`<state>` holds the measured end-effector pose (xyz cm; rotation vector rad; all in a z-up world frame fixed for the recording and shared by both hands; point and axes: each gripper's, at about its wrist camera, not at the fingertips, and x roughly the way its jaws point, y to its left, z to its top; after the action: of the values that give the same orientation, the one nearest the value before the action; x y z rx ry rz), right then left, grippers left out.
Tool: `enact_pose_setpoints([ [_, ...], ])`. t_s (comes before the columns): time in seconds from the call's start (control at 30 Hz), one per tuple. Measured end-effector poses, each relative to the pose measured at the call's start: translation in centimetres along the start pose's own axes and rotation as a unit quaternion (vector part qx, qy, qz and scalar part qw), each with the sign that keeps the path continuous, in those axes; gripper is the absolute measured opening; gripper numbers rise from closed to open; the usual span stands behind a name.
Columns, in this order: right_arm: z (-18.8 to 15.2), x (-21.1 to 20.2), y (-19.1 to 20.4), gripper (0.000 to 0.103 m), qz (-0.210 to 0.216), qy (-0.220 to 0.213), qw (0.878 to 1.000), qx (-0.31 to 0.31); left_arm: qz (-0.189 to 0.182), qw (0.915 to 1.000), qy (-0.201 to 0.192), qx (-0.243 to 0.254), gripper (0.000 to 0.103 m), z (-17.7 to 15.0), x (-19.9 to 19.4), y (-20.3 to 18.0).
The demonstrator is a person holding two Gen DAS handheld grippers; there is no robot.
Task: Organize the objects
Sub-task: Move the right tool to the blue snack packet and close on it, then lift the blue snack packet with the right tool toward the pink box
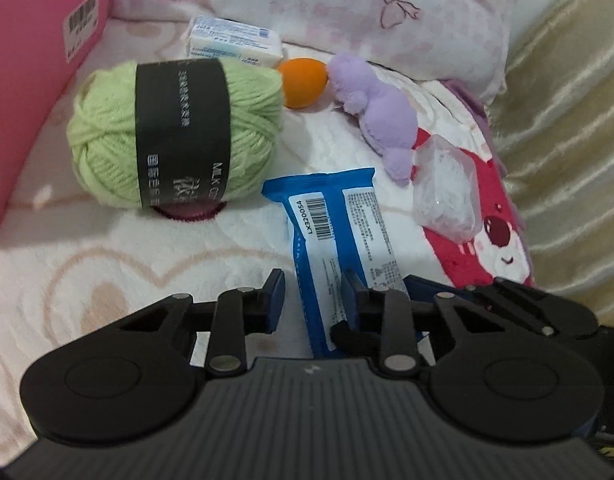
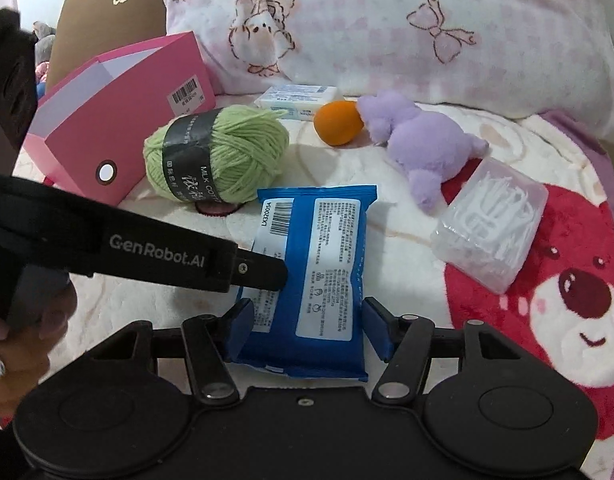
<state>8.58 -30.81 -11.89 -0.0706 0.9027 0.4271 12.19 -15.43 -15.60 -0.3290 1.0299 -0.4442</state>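
A blue wipes pack point(image 2: 311, 272) lies on the blanket, label side up; it also shows in the left wrist view point(image 1: 335, 248). My right gripper point(image 2: 309, 326) has its jaws on either side of the pack's near end, touching its edges. My left gripper point(image 1: 317, 292) is open, its left finger on the blanket and its right finger over the pack's left edge; in the right wrist view its finger tip point(image 2: 267, 274) rests on the pack. A green yarn ball point(image 1: 175, 132) sits behind, next to a pink box point(image 2: 119, 136).
An orange ball point(image 2: 337, 122), a purple plush toy point(image 2: 423, 144), a white soap pack point(image 2: 297, 100) and a clear plastic box of picks point(image 2: 491, 224) lie on the blanket. A pillow point(image 2: 387, 24) stands behind. A gold curtain point(image 1: 567, 120) hangs at the right.
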Motion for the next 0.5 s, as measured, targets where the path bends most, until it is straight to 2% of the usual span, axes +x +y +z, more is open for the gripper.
enact_pose_setpoints([
  [0.1, -0.3, 0.1, 0.1, 0.071, 0.005, -0.004, 1.0, 0.008, -0.012, 0.9999, -0.005, -0.001, 0.02, -0.2, 0.0, 0.0],
  [0.2, -0.4, 0.4, 0.3, 0.077, 0.008, -0.004, 1.0, 0.005, -0.016, 0.9998, -0.008, -0.005, 0.017, -0.3, 0.2, 0.0],
  [0.5, -1.2, 1.6, 1.2, 0.077, -0.038, -0.025, 0.999, 0.005, -0.025, 0.9994, -0.006, -0.023, 0.017, -0.1, 0.7, 0.3],
])
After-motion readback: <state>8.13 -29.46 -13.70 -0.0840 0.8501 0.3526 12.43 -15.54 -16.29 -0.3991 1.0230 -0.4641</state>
